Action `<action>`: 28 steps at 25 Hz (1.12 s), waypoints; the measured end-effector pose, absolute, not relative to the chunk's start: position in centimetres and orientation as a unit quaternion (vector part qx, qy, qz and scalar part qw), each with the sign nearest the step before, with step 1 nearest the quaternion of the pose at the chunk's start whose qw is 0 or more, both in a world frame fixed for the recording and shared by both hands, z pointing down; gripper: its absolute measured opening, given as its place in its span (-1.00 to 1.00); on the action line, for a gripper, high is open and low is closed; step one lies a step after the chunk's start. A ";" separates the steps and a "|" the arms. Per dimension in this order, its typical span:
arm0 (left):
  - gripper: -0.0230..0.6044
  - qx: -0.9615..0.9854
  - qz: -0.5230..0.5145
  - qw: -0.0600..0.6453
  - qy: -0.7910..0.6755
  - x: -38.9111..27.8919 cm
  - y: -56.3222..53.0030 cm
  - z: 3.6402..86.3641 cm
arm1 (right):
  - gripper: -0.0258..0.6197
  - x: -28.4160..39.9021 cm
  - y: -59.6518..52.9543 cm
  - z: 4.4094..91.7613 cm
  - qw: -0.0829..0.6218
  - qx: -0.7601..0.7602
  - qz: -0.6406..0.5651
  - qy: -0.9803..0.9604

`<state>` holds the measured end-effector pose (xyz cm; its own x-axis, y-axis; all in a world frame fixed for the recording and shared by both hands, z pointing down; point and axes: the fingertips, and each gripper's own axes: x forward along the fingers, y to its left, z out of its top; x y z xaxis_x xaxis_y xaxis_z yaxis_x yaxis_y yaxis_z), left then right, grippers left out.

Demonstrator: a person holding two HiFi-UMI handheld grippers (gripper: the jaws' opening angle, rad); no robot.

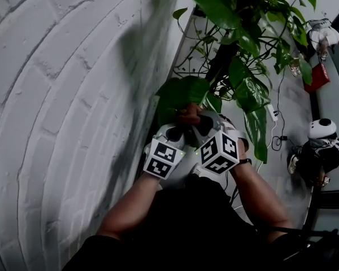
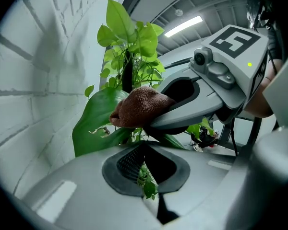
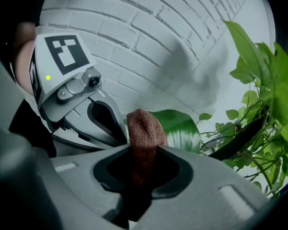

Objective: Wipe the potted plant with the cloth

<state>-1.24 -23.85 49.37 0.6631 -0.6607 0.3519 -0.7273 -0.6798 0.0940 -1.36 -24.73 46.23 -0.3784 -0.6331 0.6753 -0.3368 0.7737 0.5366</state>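
The potted plant (image 1: 237, 44) stands beside a white brick wall. One of its broad leaves (image 1: 181, 95) reaches toward me. My right gripper (image 1: 206, 123) is shut on a brown cloth (image 1: 189, 114) and presses it against that leaf. In the left gripper view the cloth (image 2: 137, 107) bulges out of the right gripper (image 2: 156, 114) onto the leaf (image 2: 98, 121). My left gripper (image 2: 144, 162) has its jaws closed at the leaf's lower edge. The right gripper view has the cloth (image 3: 144, 128) upright in the right gripper (image 3: 144, 169), with the leaf (image 3: 180, 128) behind it and the left gripper (image 3: 122, 135) at the left.
The brick wall (image 1: 56, 95) fills the left side, close to both grippers. On the grey floor to the right are cables (image 1: 279, 134), a red object (image 1: 316, 78) and a seated person (image 1: 319, 151). Other leaves (image 1: 254, 123) hang over the right gripper.
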 end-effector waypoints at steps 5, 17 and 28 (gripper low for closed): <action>-0.87 0.907 0.144 0.109 -0.380 -1.5 -23.0 48.8 | -0.72 -1.6 -23.4 46.1 0.471 0.297 -0.155 -0.816; -0.87 0.908 0.155 0.115 -0.371 -3.5 -19.0 49.1 | -0.72 -2.2 -18.7 44.8 0.445 0.332 -0.121 -0.823; -0.87 0.914 0.145 0.148 -0.348 -3.7 -14.6 47.8 | -0.72 1.9 -12.3 40.0 0.106 0.395 0.145 -0.901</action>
